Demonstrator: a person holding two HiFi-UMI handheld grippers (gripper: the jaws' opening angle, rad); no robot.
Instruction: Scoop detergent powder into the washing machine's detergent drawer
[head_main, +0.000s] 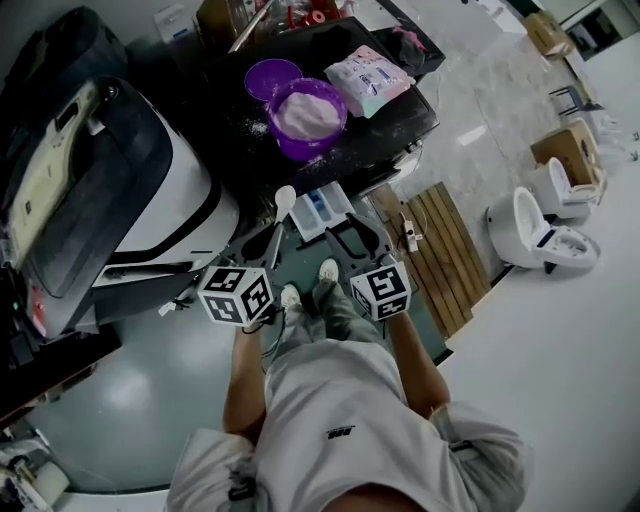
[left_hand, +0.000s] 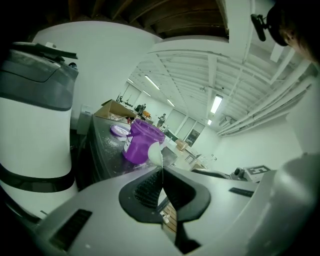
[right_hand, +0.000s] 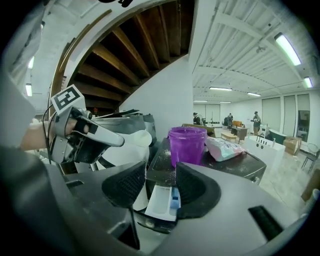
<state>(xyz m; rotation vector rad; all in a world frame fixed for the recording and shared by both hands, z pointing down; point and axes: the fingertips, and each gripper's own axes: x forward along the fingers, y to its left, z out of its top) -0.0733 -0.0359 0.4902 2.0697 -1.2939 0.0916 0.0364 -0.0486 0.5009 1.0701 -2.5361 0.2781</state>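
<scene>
Pinching the white scoop (left_hand: 155, 153) by its thin handle, tight in the left gripper (left_hand: 161, 175) (bowl just beside the pulled-out detergent drawer (head_main: 322, 212)). Holding the right gripper (right_hand: 155, 190) spread wide, empty, facing the purple powder tub (right_hand: 187, 145).

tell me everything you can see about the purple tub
The purple tub is a round, plastic-looking container with a white label on its side. It is open and nearly full of white powder. It stands upright on the dark machine top, which is dusted with spilled powder. Its purple lid lies close behind it, and a detergent bag lies beside it.
</scene>
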